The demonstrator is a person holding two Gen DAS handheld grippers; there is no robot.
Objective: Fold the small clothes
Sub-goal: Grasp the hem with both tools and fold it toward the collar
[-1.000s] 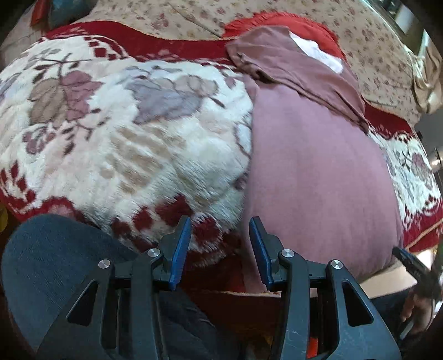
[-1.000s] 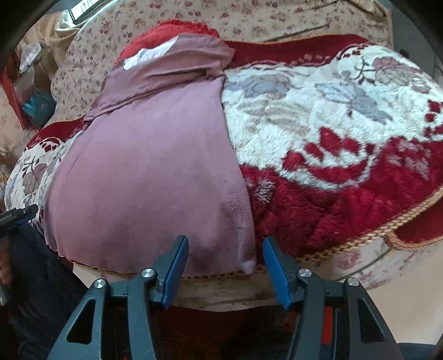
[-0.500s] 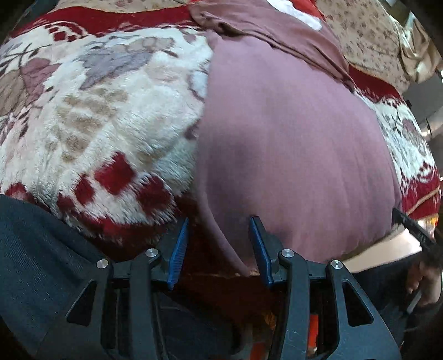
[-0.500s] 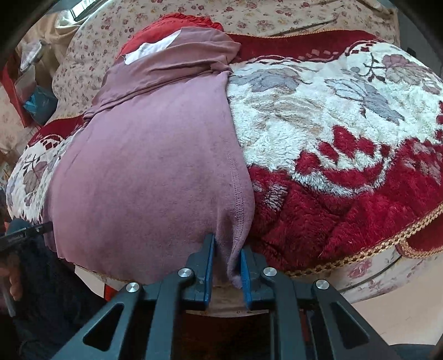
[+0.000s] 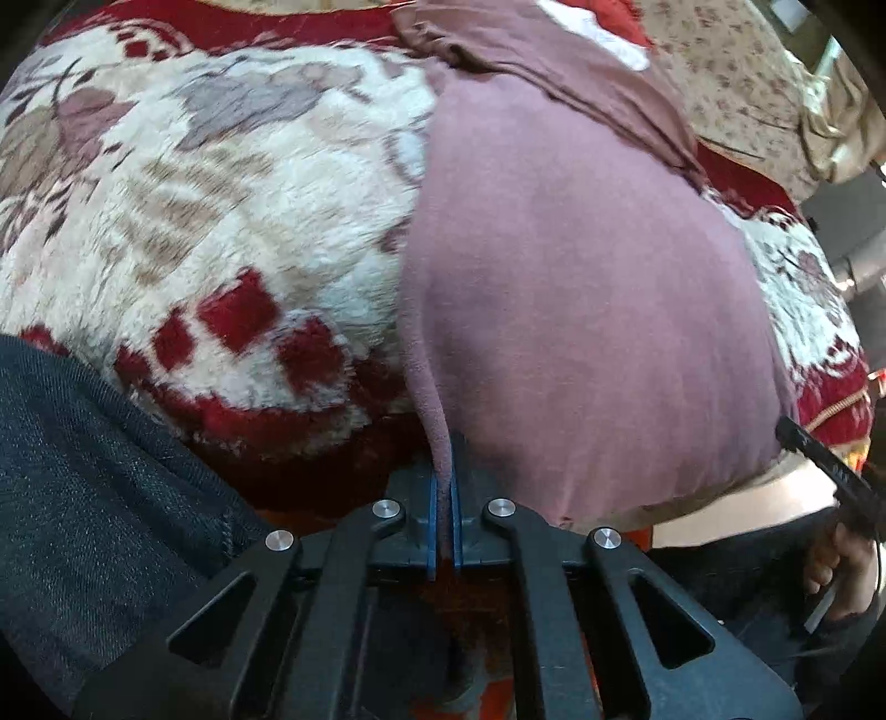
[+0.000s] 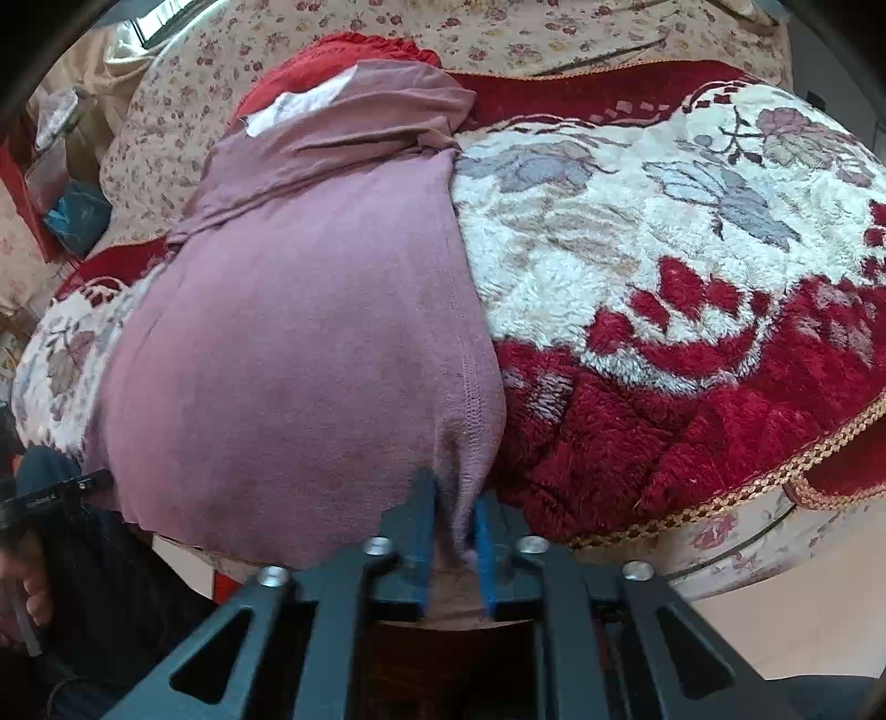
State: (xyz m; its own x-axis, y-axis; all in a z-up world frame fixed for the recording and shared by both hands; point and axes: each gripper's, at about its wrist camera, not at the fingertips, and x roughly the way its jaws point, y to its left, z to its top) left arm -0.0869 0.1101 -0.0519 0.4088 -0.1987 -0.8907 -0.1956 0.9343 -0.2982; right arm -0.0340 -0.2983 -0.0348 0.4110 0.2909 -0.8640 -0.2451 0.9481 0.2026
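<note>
A mauve garment lies flat on a red and cream floral blanket, its far end folded over with a white label showing. My left gripper is shut on the garment's near left corner, which is pinched between the blue pads. In the right wrist view the same garment fills the left half. My right gripper is shut on its near right corner by the stitched hem. Both corners sit at the blanket's near edge.
The blanket covers a flowered mattress. The person's dark trouser leg is at the lower left of the left wrist view. The right gripper's tip shows at that view's right edge.
One second ago both grippers were open near the garment's near edge. The right one shut on its corner first. The left one moved in and has now shut on its corner.
</note>
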